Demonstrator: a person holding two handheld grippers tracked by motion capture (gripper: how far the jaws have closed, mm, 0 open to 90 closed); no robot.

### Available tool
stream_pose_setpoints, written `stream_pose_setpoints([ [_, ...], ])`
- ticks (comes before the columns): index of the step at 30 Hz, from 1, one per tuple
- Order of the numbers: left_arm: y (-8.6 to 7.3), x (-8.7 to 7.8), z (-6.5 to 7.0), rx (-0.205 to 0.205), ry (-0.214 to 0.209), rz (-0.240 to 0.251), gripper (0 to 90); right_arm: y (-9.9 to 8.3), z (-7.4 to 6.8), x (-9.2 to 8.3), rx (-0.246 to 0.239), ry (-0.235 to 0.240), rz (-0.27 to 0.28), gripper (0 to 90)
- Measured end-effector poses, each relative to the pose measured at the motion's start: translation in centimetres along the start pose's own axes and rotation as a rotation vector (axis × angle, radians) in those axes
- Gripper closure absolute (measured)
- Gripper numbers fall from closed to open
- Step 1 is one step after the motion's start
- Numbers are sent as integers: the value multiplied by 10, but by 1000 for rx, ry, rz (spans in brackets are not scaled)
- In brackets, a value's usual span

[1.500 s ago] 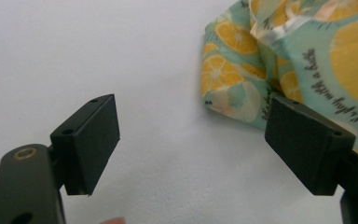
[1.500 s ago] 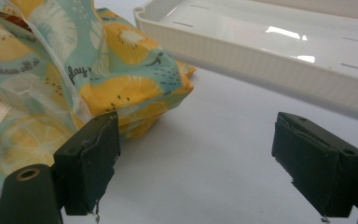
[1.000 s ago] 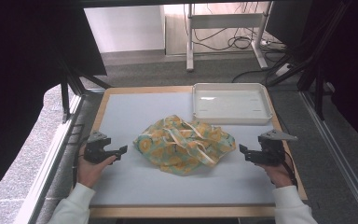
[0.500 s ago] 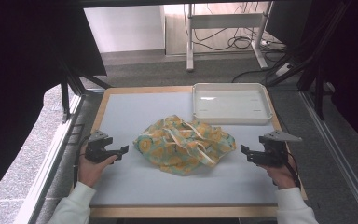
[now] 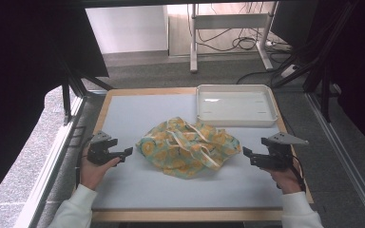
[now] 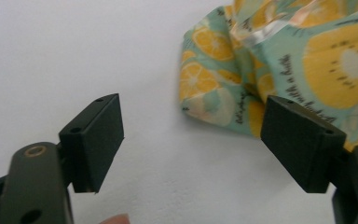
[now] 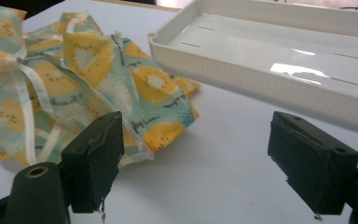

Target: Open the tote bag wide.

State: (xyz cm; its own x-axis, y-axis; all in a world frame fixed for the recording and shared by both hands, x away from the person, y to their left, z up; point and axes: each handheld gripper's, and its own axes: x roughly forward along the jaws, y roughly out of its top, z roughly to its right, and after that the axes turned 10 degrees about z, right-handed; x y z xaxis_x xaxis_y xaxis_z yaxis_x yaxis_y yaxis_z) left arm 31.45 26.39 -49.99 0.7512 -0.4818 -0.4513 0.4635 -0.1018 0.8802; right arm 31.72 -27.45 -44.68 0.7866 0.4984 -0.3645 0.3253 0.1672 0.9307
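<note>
Both grippers' fingers (image 6: 98, 140) (image 7: 95, 158) spread apart

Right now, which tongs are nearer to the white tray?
The right tongs. They sit just below the white tray's near right corner, jaws open toward the fruit-print cloth. The left tongs are across the cloth, at the table's left side.

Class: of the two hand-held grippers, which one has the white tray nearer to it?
The right hand-held gripper: the white tray sits just beyond it, on its side of the fruit-print cloth.
</note>
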Motion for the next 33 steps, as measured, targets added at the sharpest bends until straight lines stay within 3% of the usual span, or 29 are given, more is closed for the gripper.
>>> stream_pose_setpoints([
  [13,24,-13,12,13,-47,36,266,4,-9,10,-4,45,0,192],
  [19,37,-2,19,25,-77,31,278,5,-11,10,-7,52,-1,192],
  [22,46,9,21,50,-113,16,284,6,-11,9,-6,48,5,192],
  [25,51,16,19,32,-141,16,299,5,-10,9,-4,48,5,193],
  [33,57,28,28,55,-159,4,317,4,-10,11,0,45,-5,192],
])
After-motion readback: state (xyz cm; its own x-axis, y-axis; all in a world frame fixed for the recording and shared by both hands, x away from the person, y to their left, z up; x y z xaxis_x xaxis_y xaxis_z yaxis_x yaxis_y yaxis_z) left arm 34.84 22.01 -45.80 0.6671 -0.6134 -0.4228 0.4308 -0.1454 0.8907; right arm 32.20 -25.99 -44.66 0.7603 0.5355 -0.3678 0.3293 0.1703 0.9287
